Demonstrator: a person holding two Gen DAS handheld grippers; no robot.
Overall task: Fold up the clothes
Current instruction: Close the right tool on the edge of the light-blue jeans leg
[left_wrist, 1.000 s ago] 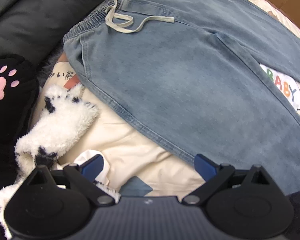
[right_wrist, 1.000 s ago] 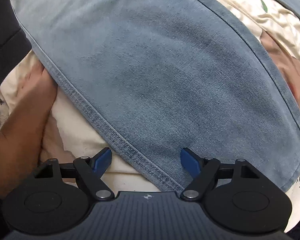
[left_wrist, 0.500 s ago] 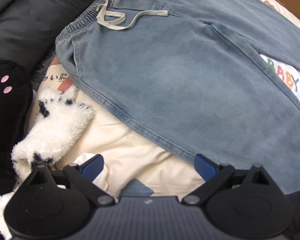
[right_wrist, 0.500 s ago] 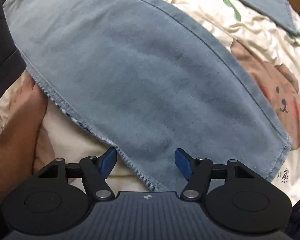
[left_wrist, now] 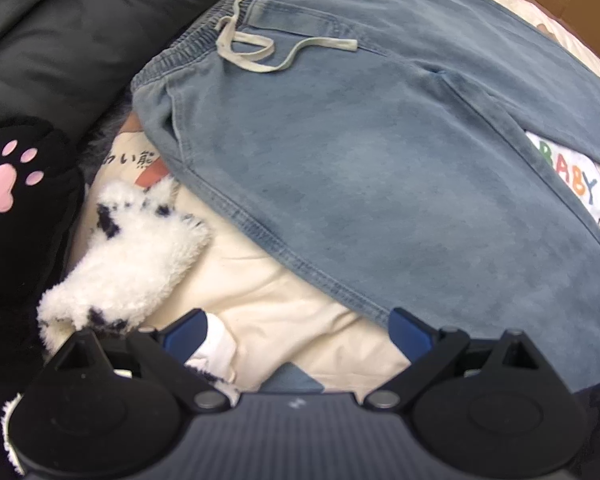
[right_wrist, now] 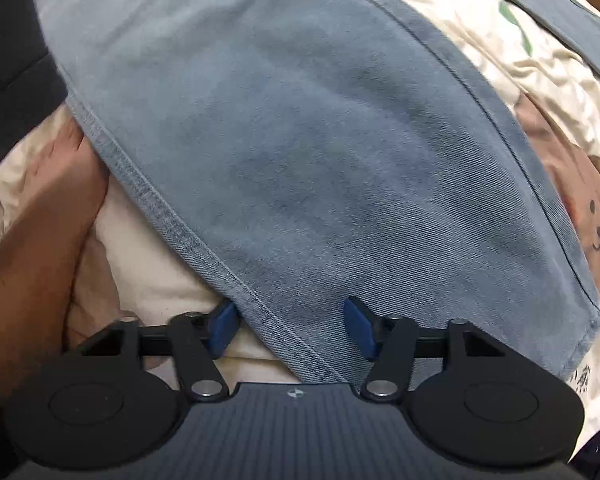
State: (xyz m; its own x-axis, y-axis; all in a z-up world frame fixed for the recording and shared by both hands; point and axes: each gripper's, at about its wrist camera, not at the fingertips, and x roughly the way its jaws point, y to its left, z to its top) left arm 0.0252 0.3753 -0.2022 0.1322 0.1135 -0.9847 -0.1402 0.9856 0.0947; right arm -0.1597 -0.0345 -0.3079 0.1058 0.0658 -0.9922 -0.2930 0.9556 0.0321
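Light blue denim trousers (left_wrist: 360,152) lie spread flat on a cream printed bedsheet (left_wrist: 268,304), with an elastic waistband and a pale drawstring (left_wrist: 260,52) at the top. My left gripper (left_wrist: 300,336) is open over the sheet, its right finger beside the trousers' near side seam. In the right wrist view one trouser leg (right_wrist: 300,140) fills the frame. My right gripper (right_wrist: 290,326) is open and straddles that leg's stitched side seam near the hem.
A fluffy white plush with dark spots (left_wrist: 136,256) and a black plush paw with pink pads (left_wrist: 12,176) lie left of the trousers. Dark grey bedding (left_wrist: 68,28) lies at the top left. A person's forearm (right_wrist: 28,264) rests left of the right gripper.
The right gripper has moved in closer over the leg's seam and its jaws have narrowed somewhat. The left gripper's view has shifted slightly; its jaws stay wide open.
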